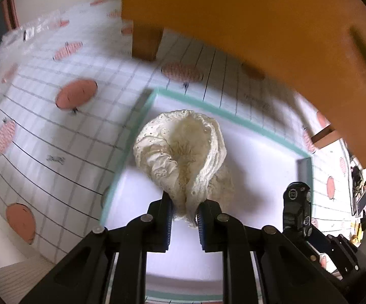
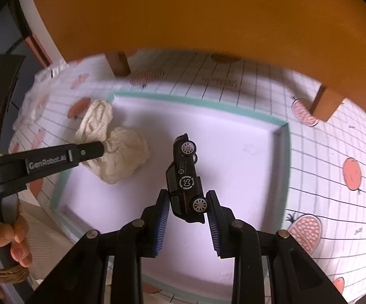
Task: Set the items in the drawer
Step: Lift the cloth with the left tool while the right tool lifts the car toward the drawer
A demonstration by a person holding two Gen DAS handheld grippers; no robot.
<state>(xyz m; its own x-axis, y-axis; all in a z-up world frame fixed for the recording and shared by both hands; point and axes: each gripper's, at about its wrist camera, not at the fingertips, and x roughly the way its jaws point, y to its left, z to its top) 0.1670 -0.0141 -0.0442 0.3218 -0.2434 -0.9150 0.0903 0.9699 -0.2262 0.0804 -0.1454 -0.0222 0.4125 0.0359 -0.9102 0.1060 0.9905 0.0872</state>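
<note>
My left gripper is shut on a cream lace cloth, which hangs over the white inside of the open drawer near its left wall. My right gripper is shut on a black toy car with silver wheels, held nose-away over the middle of the drawer. In the right wrist view the cream cloth bunches at the drawer's left side, with the left gripper clamped on it. The toy car and the right gripper's tip show at the right of the left wrist view.
The drawer has a teal rim and sits in a surface covered with a grid-and-fruit patterned sheet. An orange wooden piece on short legs overhangs the far side. A clear plastic bag lies at far left. A person's hand holds the left gripper's handle.
</note>
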